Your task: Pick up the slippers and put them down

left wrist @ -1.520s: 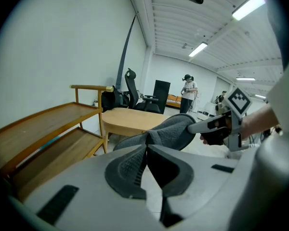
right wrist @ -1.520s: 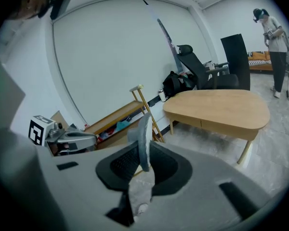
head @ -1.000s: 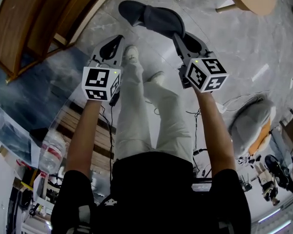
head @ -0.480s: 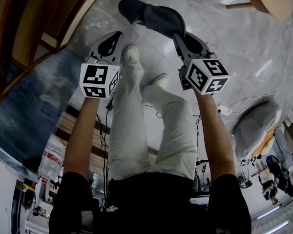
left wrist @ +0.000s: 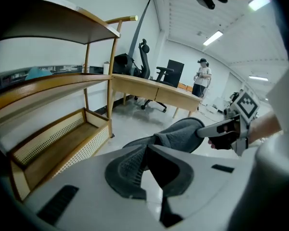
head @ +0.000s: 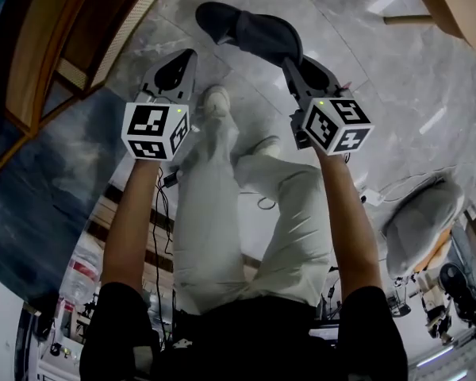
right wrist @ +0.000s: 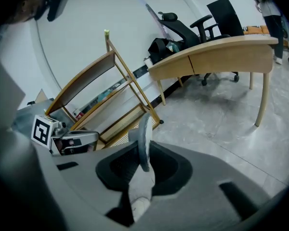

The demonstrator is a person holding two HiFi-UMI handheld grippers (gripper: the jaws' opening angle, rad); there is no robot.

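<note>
Your right gripper [head: 295, 60] pinches the slippers [head: 254, 30] by one thin edge, their bulk hanging beyond its tips; your left gripper [head: 177, 68], alongside, is pressed together on nothing. Risk: that slight bite may slip, dropping them early.

in the head view the right tool [head: 300, 60] hides the near end of the grey slipper [head: 254, 32]; the wooden shelf [head: 47, 54] runs off the left edge.

Grey slippers [head: 262, 36] — gripped, above floor
</note>
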